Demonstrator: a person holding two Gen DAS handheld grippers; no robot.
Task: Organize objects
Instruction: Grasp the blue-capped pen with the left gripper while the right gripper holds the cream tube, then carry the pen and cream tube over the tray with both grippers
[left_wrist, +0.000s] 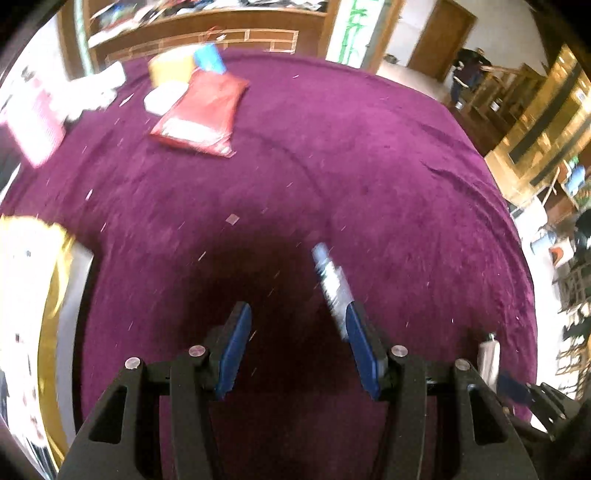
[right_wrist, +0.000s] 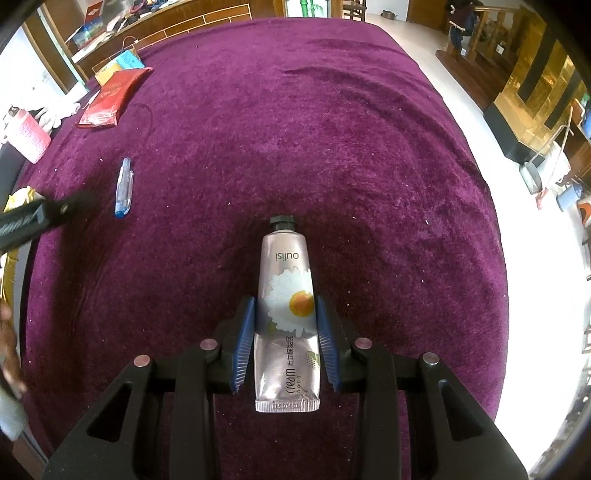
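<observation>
The right tongs (right_wrist: 284, 328) have their blue pads (right_wrist: 243, 347) pressed against both sides of a silver hand cream tube (right_wrist: 286, 317), which lies flat on the purple-covered bench (right_wrist: 332, 147). Its black cap points toward 12 o'clock and its crimped end toward 6 o'clock. From the tube, a clear blue-tipped pen (right_wrist: 123, 188) lies on the cloth at about 10 o'clock, well apart from it. The black body of the left tongs (right_wrist: 37, 218) reaches in from the 9 o'clock edge, near the pen.

In the blurred left wrist view, the left tongs (left_wrist: 295, 332) stand wide apart with nothing between their blue pads (left_wrist: 236, 343). The pen (left_wrist: 330, 280) lies just ahead of the right-hand pad, toward 1 o'clock; whether it touches the pad cannot be told. At 11 o'clock on the bench lies a red packet (left_wrist: 201, 114), with a white round item (left_wrist: 164, 98) just beside it and a yellow item (left_wrist: 170, 68) and a blue one (left_wrist: 208, 57) behind. A pink object (left_wrist: 35, 125) sits at 10 o'clock.
</observation>
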